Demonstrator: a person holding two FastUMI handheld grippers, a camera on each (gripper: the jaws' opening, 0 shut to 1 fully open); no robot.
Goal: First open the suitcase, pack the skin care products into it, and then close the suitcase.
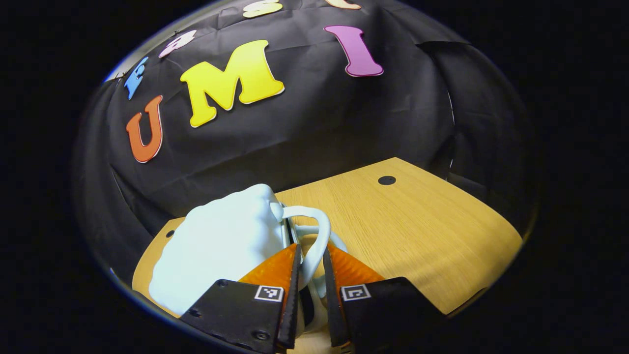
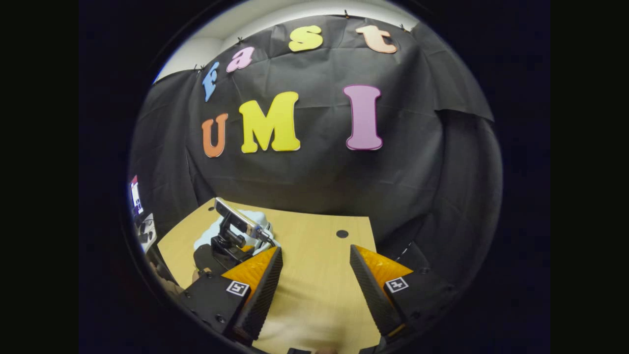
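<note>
The table (image 1: 417, 221) is pale wood grain with a matt finish. The suitcase (image 1: 221, 246) at lower left looks like smooth, faintly glossy plastic, as does its handle (image 1: 317, 236).

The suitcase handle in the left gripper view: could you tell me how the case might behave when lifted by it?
The handle looks like a thin rigid loop, so it may pivot between the left hand-held gripper fingers. The suitcase has a smooth, glossy shell: probably light, likely to swing or slide on the table.

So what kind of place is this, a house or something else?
Probably a recording booth, not a lived-in home: black cloth wall hung behind, a bare wooden table, and a handheld left gripper gripping the handle of a pale suitcase.
</note>
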